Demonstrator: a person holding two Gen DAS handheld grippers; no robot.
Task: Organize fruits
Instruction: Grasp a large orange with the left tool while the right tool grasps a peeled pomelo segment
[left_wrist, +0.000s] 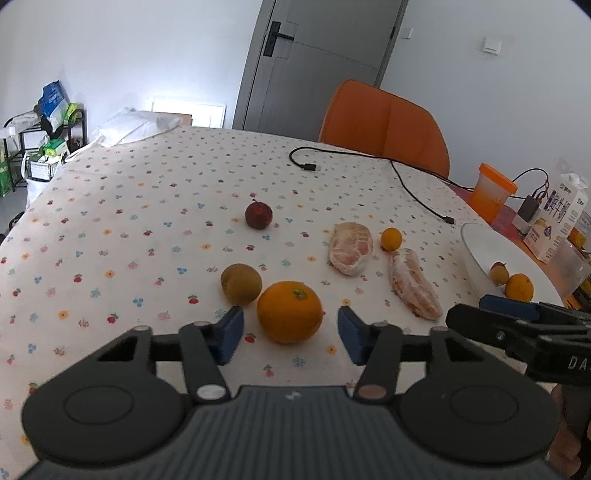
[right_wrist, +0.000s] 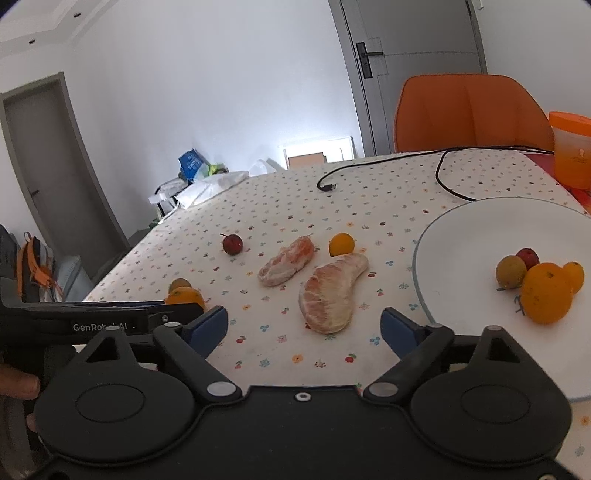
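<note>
Your left hand-held gripper (left_wrist: 291, 334) stood released, its blue pads spread wide to either side of a large orange (left_wrist: 289, 312) that sat on the counter (left_wrist: 110, 221) just ahead between them, with neither pad touching it. A brownish-green fruit (left_wrist: 241, 284) lay just beyond the left pad, touching the orange. Farther ahead sat a dark red fruit (left_wrist: 258, 215), and ahead to the right lay two peeled citrus segments (left_wrist: 350, 248), with a small orange (left_wrist: 391, 239) near their far ends.

Your right hand-held gripper (right_wrist: 304, 326) was also released and grasped nothing; the nearer peeled segment (right_wrist: 332, 291) lay on the counter straight ahead of its spread pads. To its right sat the white plate (right_wrist: 461, 229), which carried a large orange (right_wrist: 546, 293), a small orange (right_wrist: 573, 275), a brownish-green fruit (right_wrist: 511, 272) and a red fruit (right_wrist: 528, 256), all bunched together. A black cable (right_wrist: 439, 173) trailed over the far counter, and an orange cup (right_wrist: 570, 153) stood beyond the plate.
</note>
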